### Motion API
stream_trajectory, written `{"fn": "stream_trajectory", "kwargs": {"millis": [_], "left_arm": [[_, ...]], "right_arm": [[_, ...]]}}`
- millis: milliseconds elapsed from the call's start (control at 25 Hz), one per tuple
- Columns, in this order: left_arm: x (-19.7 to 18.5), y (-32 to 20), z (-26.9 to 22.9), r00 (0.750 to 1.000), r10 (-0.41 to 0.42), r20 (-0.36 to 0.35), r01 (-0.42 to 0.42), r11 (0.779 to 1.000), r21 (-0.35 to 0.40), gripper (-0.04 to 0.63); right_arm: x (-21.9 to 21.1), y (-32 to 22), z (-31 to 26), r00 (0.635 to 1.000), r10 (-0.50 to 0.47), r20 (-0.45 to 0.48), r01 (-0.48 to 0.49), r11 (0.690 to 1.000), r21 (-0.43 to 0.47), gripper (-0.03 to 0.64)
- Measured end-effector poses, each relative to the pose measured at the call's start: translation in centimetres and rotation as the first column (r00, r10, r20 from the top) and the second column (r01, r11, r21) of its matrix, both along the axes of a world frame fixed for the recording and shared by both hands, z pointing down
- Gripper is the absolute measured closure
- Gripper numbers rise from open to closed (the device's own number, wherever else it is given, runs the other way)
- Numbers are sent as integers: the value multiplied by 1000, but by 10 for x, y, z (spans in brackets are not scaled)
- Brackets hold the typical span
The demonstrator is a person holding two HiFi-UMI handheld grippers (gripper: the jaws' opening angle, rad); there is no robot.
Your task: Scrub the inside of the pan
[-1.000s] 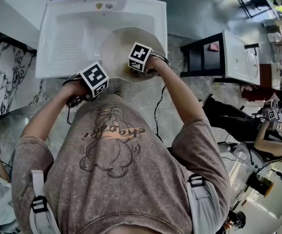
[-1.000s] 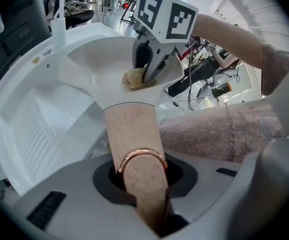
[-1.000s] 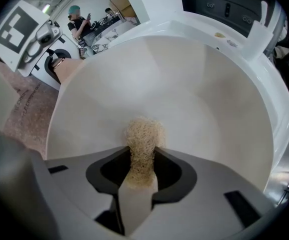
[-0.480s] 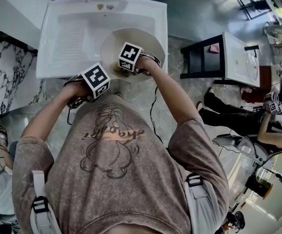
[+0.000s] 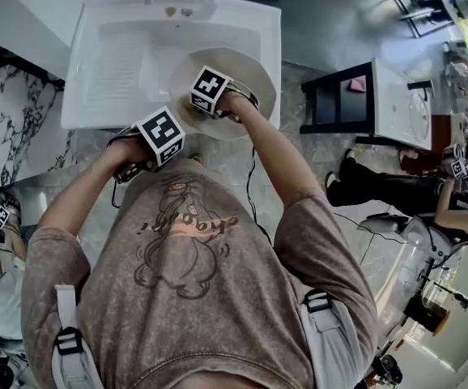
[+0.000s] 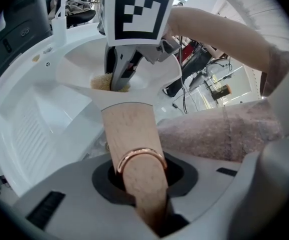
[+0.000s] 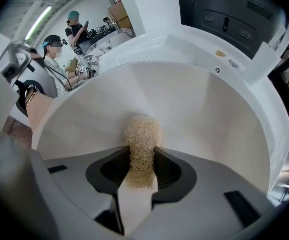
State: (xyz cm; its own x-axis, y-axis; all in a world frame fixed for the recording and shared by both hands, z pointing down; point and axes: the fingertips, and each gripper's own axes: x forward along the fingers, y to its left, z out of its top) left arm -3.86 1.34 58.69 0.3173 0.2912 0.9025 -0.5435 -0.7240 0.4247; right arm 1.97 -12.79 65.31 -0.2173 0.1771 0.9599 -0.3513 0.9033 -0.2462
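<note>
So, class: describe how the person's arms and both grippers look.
Left gripper and right gripper are grey, each topped by a cube with black-and-white square markers and trailing a black cable. The person wears a short-sleeved brownish T-shirt.

The pan point(image 5: 246, 75) sits in the right part of the sink point(image 5: 112, 63), its near edge over the sink's front rim. Outside that rim, the left gripper point(image 6: 142, 189) clamps the pan handle point(image 6: 132, 134). Inside the pan, the right gripper point(image 7: 140, 179) holds the scrubber point(image 7: 143, 134) against the pan's inner surface. A table point(image 5: 339, 96) stands right of the sink and a counter point(image 5: 7, 128) left of it.
</note>
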Motion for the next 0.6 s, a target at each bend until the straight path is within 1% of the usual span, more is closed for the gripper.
{"fn": "stream_trajectory", "kwargs": {"millis": [200, 600], "left_arm": [[1, 1, 1, 1000, -12, -4, 12, 1000, -4, 485], [3, 1, -1, 1000, -19, -8, 19, 1000, -12, 485]], "right_arm": [[0, -11, 2, 998, 53, 20, -53, 999, 12, 468], [3, -26, 6, 995, 96, 34, -98, 994, 50, 468]]}}
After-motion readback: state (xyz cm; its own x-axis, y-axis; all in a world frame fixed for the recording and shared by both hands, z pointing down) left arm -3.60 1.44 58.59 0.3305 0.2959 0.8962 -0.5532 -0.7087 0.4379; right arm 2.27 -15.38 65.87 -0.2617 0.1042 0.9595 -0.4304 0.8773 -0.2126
